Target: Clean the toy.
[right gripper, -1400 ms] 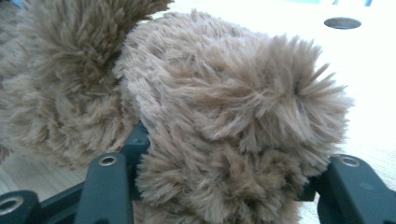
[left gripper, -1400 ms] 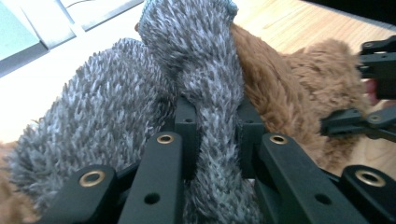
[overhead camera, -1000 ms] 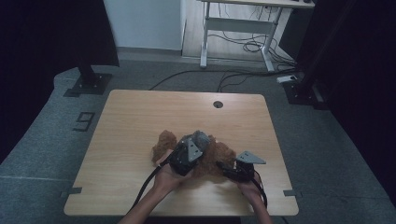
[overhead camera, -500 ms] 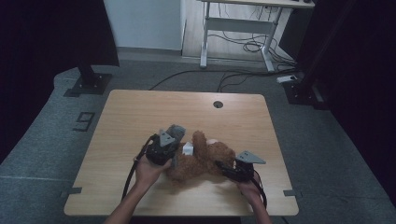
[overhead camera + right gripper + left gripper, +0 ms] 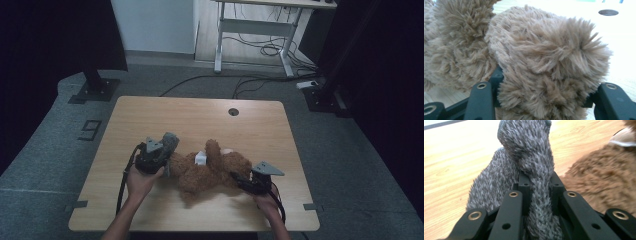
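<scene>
Where the wooden tabletop [image 5: 150,115] spreads pale under the high view, a brown teddy bear [image 5: 207,172] lies stretched across its near half, roughly midway between the two side edges, with one limb sticking up towards the far edge. A small white tag [image 5: 200,158] sits on the bear's middle. A round cable hole [image 5: 233,111] marks the tabletop near its far edge, well apart from the toy.

At the bear's left end the left tool [image 5: 159,159] is clamped on a grey fuzzy garment [image 5: 170,141]; in the left gripper view a fold of that grey fabric [image 5: 534,170] runs straight down between the two black jaws, which press it from both sides, while the brown fur [image 5: 599,182] lies just beside it on the right. The grey piece stands up past the jaws and touches the bear's end.

At the bear's right end the right tool [image 5: 239,181] grips a rounded plush part of the bear [image 5: 544,65]; in the right gripper view the fur bulges between the jaws, which stand partly apart and press into it on either side.
</scene>
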Tool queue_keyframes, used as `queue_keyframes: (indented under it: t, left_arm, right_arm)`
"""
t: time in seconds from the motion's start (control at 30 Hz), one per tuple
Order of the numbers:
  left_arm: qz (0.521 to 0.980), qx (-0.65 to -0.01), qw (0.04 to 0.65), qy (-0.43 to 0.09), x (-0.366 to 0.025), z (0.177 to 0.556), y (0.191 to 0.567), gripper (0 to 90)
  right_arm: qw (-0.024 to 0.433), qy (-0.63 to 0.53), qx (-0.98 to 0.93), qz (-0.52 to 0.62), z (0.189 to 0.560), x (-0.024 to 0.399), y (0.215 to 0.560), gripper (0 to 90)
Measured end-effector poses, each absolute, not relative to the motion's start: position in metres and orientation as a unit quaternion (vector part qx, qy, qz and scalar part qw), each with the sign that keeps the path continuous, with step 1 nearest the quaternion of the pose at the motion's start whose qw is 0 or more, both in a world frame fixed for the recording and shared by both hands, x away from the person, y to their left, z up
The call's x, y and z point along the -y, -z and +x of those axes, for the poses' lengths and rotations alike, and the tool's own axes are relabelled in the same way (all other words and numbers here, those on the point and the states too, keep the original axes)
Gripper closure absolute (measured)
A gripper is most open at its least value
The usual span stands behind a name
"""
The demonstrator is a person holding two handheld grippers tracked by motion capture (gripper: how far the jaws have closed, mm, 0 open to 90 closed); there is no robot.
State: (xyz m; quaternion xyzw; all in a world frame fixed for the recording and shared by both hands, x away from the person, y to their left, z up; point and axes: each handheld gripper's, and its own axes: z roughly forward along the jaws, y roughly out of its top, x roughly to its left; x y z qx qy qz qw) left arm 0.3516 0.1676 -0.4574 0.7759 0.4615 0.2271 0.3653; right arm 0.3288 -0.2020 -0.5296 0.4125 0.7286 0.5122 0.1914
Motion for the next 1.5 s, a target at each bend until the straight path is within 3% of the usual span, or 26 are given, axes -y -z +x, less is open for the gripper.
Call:
queue_keyframes:
  t: [0.2, 0.4, 0.7, 0.93, 1.23, 1.5]
  left_arm:
    - [0.771, -0.491, 0.348, -0.209, -0.187, 0.355, 0.47, 77.3]
    - [0.769, -0.484, 0.377, -0.179, -0.191, 0.342, 0.478, 76.9]
    - [0.755, -0.468, 0.443, -0.123, -0.17, 0.336, 0.477, 76.9]
    - [0.75, -0.475, 0.453, -0.078, -0.161, 0.339, 0.486, 76.9]
    - [0.702, -0.499, 0.507, -0.003, -0.169, 0.349, 0.497, 77.2]
    - [0.684, -0.494, 0.536, 0.0, -0.171, 0.366, 0.478, 77.0]
  right_arm:
    - [0.191, -0.512, -0.728, 0.413, 0.329, 0.203, 0.53, 41.5]
    - [0.192, -0.513, -0.726, 0.417, 0.329, 0.203, 0.53, 42.1]
    - [0.189, -0.516, -0.722, 0.42, 0.327, 0.202, 0.53, 43.0]
    - [0.192, -0.515, -0.722, 0.421, 0.327, 0.201, 0.529, 44.1]
    - [0.206, -0.516, -0.721, 0.414, 0.326, 0.195, 0.524, 47.1]
    - [0.259, -0.519, -0.719, 0.383, 0.328, 0.176, 0.506, 49.6]
